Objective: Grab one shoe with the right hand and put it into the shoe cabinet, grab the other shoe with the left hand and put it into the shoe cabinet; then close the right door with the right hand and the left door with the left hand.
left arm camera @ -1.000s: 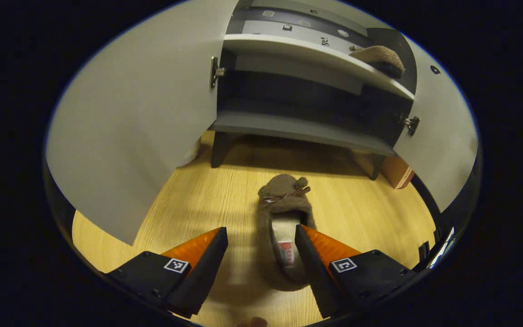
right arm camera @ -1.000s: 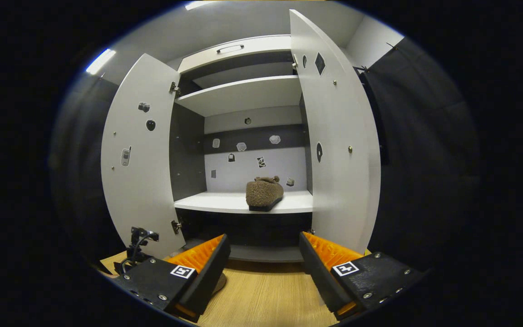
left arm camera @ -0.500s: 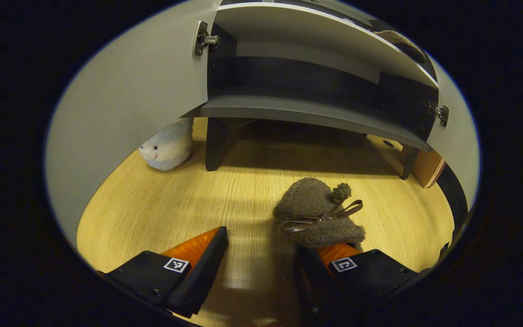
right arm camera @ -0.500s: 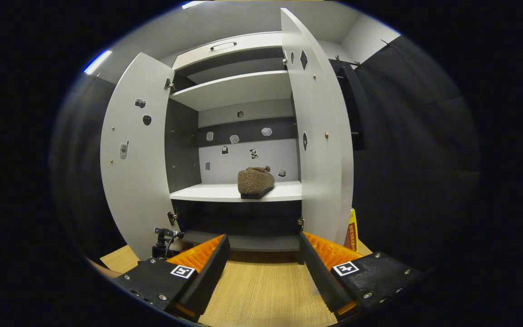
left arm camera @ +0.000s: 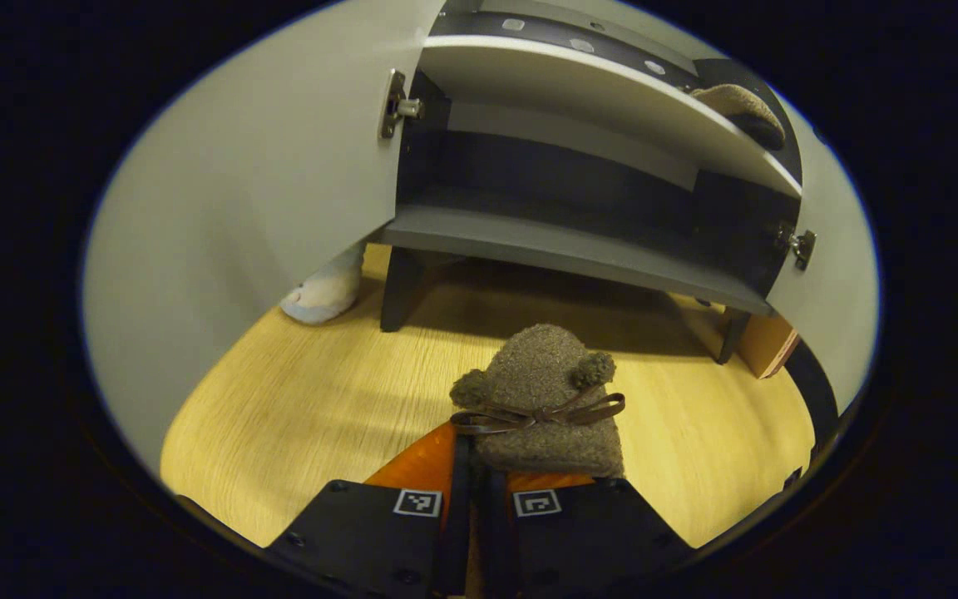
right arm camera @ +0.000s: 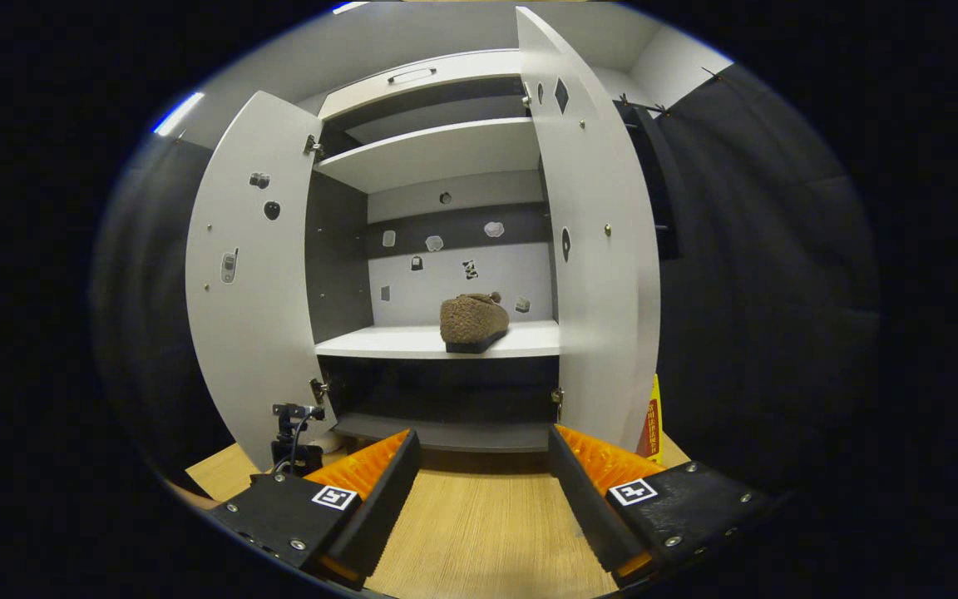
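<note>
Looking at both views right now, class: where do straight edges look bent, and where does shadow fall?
Left gripper view: the shelf edge bows into a curve; shadow darkens the floor under the cabinet. Right gripper view: the left door bulges outward.

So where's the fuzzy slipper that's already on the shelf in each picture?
Left gripper view: the slipper on the shelf peeks out at the upper right, near the shelf's right end.
Right gripper view: the same slipper sits near the middle, on the shelf between the open doors.
Shared landmark: the white shelf under it.
</note>
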